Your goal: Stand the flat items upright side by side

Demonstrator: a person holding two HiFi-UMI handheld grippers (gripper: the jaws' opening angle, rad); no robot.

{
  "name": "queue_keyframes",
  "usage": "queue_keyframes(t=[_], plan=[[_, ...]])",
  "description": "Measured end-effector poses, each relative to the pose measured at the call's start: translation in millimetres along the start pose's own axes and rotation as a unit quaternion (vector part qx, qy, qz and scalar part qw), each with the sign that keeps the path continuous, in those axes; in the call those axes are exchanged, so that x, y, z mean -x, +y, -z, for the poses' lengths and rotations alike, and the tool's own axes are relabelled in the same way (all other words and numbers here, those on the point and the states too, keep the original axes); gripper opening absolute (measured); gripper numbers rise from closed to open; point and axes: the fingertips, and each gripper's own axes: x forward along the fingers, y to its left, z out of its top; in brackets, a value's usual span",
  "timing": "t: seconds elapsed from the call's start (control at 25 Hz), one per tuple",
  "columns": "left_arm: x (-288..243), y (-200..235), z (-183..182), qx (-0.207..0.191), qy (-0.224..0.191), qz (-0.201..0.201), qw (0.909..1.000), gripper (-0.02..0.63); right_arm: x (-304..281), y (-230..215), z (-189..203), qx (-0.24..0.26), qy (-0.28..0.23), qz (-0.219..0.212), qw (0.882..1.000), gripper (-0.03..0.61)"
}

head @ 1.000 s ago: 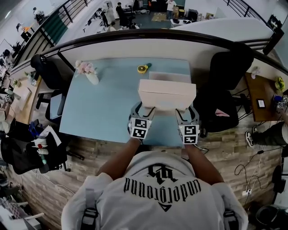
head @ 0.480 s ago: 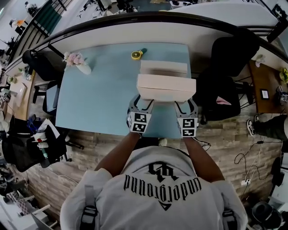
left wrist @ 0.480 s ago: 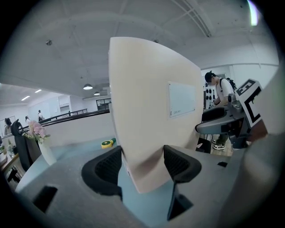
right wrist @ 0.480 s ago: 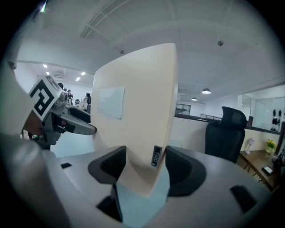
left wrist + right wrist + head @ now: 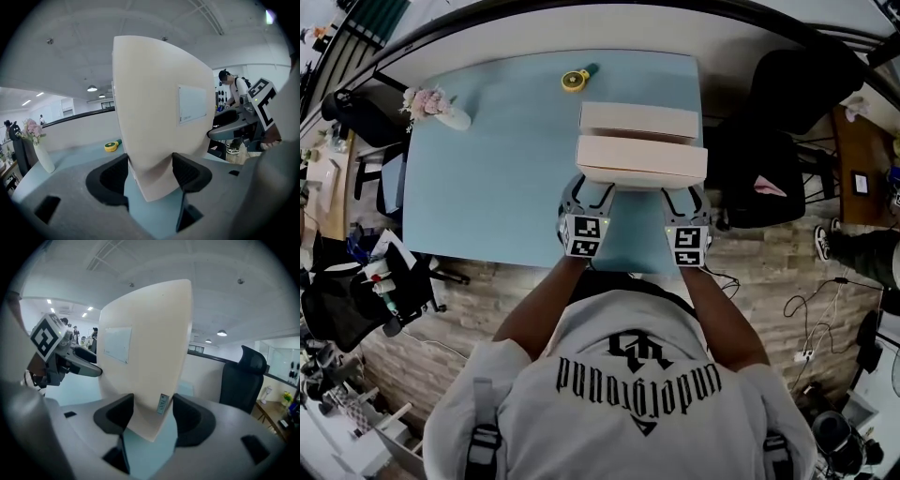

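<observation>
We have the cream box (image 5: 641, 164) by its two near corners. The left gripper (image 5: 592, 192) is clamped on one corner, and the right gripper (image 5: 680, 199) has its jaws closing on the other, pads against the card. The box is on edge above the blue surface (image 5: 497, 178), just in front of the second box (image 5: 639, 120) and parallel to it; we can't tell if they touch. The yellow tape measure (image 5: 574, 81) is further back.

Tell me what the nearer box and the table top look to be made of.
Nearer box: likely cardboard or paperboard with a matte cream finish. It has flat faces, crisp folded edges and a stuck-on white label.
Table: probably laminate or painted board. The surface is smooth, even pale blue with no grain, and its core does not show.
</observation>
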Motion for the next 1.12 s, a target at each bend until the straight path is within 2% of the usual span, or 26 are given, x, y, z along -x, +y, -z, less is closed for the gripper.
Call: queue_keyframes(t=[0.44,0.76,1.12], plan=[[-21.1,0.8,15.4,-0.01,0.006,0.005,0.9999,0.304,-17.9,-3.9,24.8,0.006,0.027,0.001,1.0,0.261],[-26.7,13.0,22.6,-0.002,-0.002,-0.002,1.0,0.304,-30.7,-1.7,18.9,0.027,0.026,0.004,0.999,0.258],[-28.6,14.0,23.6,0.001,-0.015,0.002,0.9999,0.313,-36.0,0.4,22.1,0.018,0.021,-0.006,1.0,0.27]])
